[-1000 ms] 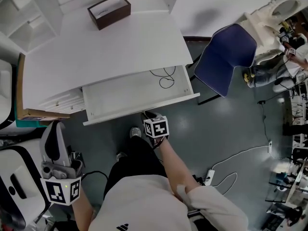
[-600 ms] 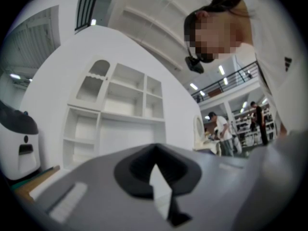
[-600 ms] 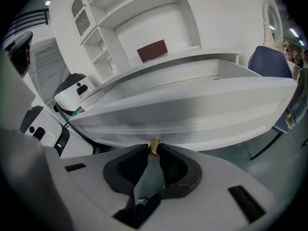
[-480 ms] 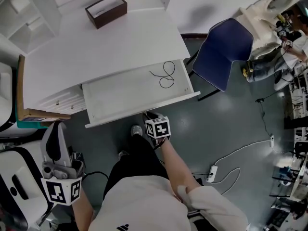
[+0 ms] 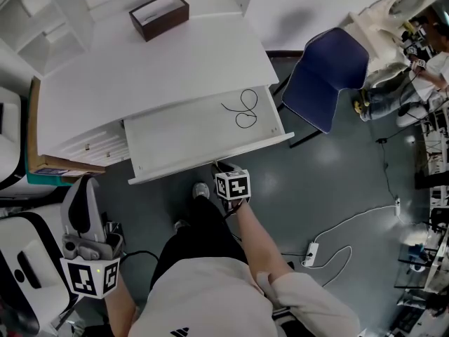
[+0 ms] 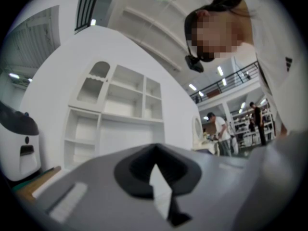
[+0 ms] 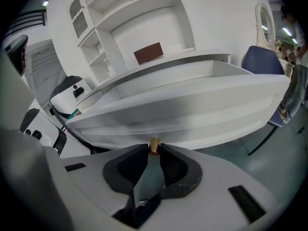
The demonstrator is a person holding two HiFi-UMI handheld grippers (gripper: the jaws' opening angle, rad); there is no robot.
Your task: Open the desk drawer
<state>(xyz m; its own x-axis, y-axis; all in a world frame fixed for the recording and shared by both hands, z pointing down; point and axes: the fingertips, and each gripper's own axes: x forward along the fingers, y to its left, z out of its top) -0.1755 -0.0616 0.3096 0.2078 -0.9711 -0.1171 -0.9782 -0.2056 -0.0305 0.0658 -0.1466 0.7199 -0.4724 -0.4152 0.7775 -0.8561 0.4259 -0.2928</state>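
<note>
Two hand-held grippers were in play, but only one was on the job. The right hand-held gripper (image 5: 222, 168) was angled down at the drawer's front panel, pinching the small brass knob (image 7: 154, 145) at its very tips. Its jaws had just eased a shade wider, yet the knob sat right between the pads, which looked to be touching it on both sides.

Straight ahead of that gripper lay the drawer (image 5: 175, 135), away from the person's body. Its long axis ran side to side across the head view, with the right end tipped slightly farther off. The pull line therefore ran at right angles to that, back toward the person. By my reading the drawer was already well out from under the surface (image 5: 161, 62), with most of its floor showing, so little travel looked to be left.

Inside the drawer was just one thing: a thin dark cable (image 5: 242, 111), looped loosely near the right end. The rest of the floor was bare. Up on the surface sat a brown open box (image 5: 159, 15), far back and well clear; I could not tell what it held.

The left hand-held gripper (image 5: 84, 188) hung low at the left, well apart from the drawer. Its jaws were pressed together on nothing. The right hand was plainly the nearer one.
</note>
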